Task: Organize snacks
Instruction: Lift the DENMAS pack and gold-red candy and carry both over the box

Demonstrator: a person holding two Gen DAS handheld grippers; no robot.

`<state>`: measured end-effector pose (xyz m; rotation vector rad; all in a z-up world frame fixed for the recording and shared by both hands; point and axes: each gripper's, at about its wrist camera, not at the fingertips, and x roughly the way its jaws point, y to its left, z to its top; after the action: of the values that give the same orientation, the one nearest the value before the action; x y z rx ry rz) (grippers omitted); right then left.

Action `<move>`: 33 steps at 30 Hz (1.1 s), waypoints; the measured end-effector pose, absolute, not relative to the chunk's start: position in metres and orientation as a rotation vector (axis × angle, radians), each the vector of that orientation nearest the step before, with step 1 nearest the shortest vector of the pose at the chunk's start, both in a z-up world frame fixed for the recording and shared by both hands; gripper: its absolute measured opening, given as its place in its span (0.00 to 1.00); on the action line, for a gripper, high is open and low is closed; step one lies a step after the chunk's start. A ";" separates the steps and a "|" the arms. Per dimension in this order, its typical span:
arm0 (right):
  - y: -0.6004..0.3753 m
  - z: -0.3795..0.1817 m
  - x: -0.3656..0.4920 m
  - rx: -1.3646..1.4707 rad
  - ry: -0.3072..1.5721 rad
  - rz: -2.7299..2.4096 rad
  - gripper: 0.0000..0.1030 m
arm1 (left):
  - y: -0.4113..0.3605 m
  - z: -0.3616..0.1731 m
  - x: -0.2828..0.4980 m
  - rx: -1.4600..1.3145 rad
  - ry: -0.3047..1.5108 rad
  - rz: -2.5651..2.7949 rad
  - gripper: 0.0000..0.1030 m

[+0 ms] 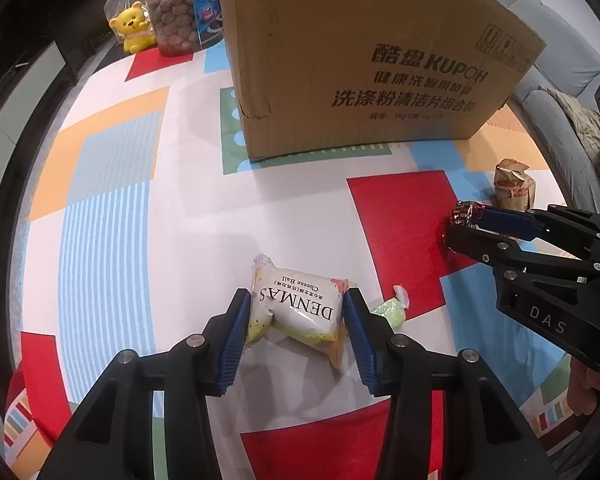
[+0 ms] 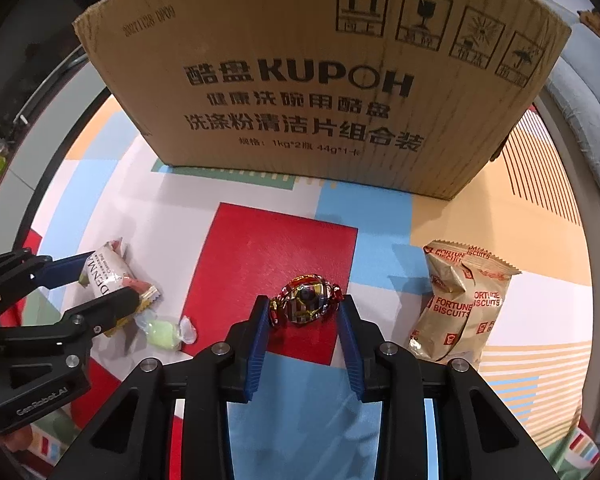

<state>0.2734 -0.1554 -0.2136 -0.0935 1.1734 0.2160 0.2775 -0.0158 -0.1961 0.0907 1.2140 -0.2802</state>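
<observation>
On the colour-block mat (image 1: 112,216) in front of the cardboard box (image 1: 364,64), I have a snack in each gripper. My left gripper (image 1: 296,308) is narrowed onto the white Cheese Ball packet (image 1: 300,308), blue pads against both short ends, the packet still lying on the mat at six o'clock from the box. My right gripper (image 2: 305,312) has its jaws nearly together around the foil-wrapped candy (image 2: 306,298), which sits on a red patch; the left pad touches a foil twist, but I cannot tell whether the right pad presses yet. I judge both snacks to be light. The packet is a puffy, air-filled pillow that will give and may slide under the pads, so holding across its body beats pinching the crimped seams. The candy is small, with slick, crinkly foil, and I would take it across its round middle, not by the twisted ends. A pale green wrapped sweet (image 2: 165,332) lies just beside the packet at four o'clock, and a Fortune Biscuits bag (image 2: 460,300) stands at three o'clock from the candy. The box's opening is cut off above both views, so I cannot see what it holds or how full it is.
</observation>
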 end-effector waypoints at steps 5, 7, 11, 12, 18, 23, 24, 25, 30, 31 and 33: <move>-0.157 -0.201 0.273 -0.086 1.152 0.223 0.34 | -0.013 -0.188 0.279 0.088 1.196 -0.267 0.45; -0.158 -0.198 0.274 -0.087 1.143 0.226 0.34 | -0.012 -0.185 0.280 0.087 1.190 -0.262 0.45; -0.157 -0.189 0.272 -0.081 1.132 0.233 0.34 | -0.011 -0.179 0.280 0.085 1.181 -0.256 0.45; -0.158 -0.186 0.271 -0.082 1.130 0.234 0.34 | -0.011 -0.177 0.280 0.085 1.178 -0.256 0.45; -0.162 -0.167 0.270 -0.074 1.114 0.230 0.34 | -0.012 -0.163 0.276 0.084 1.154 -0.239 0.45; -0.165 -0.152 0.267 -0.062 1.100 0.228 0.34 | -0.013 -0.154 0.275 0.086 1.150 -0.231 0.45; -0.165 -0.148 0.267 -0.061 1.095 0.228 0.34 | -0.014 -0.152 0.275 0.087 1.148 -0.229 0.45; -0.166 -0.144 0.265 -0.061 1.091 0.227 0.34 | -0.015 -0.149 0.275 0.086 1.144 -0.229 0.45; -0.169 -0.130 0.263 -0.054 1.068 0.228 0.34 | -0.018 -0.137 0.273 0.083 1.127 -0.227 0.45; -0.168 -0.131 0.264 -0.053 1.065 0.227 0.34 | -0.018 -0.135 0.273 0.083 1.124 -0.226 0.45; -0.169 -0.128 0.264 -0.050 1.059 0.227 0.34 | -0.019 -0.130 0.273 0.084 1.118 -0.225 0.45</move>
<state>0.2639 -0.1688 -0.1278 -0.0498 1.0587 0.2271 0.2730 -0.0191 -0.1302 0.0836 1.1184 -0.2248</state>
